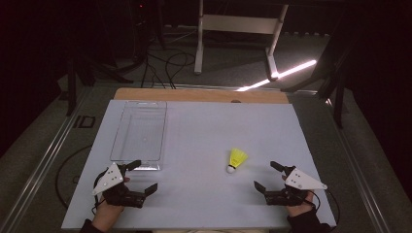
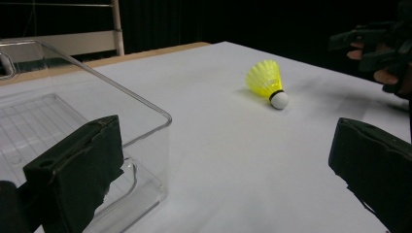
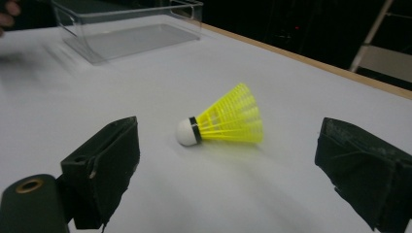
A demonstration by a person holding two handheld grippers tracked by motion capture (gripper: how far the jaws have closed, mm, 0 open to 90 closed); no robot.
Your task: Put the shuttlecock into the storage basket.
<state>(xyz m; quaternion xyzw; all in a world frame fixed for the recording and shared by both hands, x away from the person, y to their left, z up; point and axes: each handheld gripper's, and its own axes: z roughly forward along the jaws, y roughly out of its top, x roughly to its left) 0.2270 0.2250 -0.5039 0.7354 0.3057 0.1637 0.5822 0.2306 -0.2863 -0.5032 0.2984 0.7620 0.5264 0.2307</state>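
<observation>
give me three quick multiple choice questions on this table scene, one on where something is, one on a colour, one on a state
1. Where does the shuttlecock lie?
A. inside the clear bin
B. on the white tabletop nearer the right tool
C. between the left tool's jaws

2. What colour is the shuttlecock's skirt?
A. yellow
B. red
C. blue

3. How does the right tool stand?
A. shut on the shuttlecock
B. shut on nothing
C. open, holding nothing

Answers: 1 B, in the high view it rests on the white tabletop, apart from the clear bin and close to the right tool. 2 A, the skirt is yellow with a white cork tip. 3 C, in the right gripper view its jaws stand wide apart with the shuttlecock lying ahead, untouched.
</observation>
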